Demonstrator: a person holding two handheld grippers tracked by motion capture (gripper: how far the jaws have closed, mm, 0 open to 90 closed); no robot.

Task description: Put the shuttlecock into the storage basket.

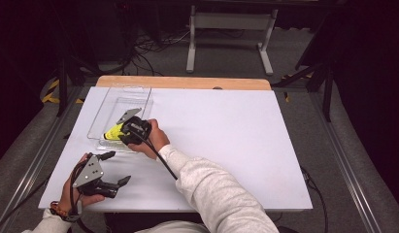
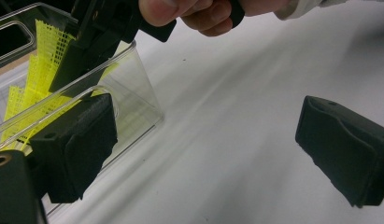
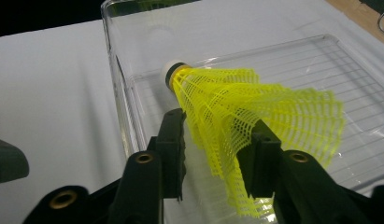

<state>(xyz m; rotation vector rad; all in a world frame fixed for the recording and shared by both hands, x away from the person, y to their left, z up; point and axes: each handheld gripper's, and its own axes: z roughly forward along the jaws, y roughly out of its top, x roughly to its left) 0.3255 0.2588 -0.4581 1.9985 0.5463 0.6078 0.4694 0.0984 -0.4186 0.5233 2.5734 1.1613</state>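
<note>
With right gripper [image 3: 215, 140] clamped on shuttlecock [image 3: 255, 112] over tray [image 3: 116, 79], lower gently before releasing; left gripper [image 1: 114, 170] idle, agape.

There is 1 yellow birdie [image 3: 245, 112]. There is 1 clear plastic box [image 1: 120, 104]. There is 1 white table [image 1: 226, 145] w/ 1 strip of wood [image 1: 182, 82] at its far edge. There are 2 grippers: the left gripper [image 1: 114, 168] and the right gripper [image 3: 217, 144]. Each has 2 black jaws, so 4 jaws in all. There are 2 hands, 1 on each gripper: the left hand [image 1: 73, 194] and the right hand [image 1: 156, 141]. On the floor past the table stands 1 metal frame [image 1: 231, 36].
</note>
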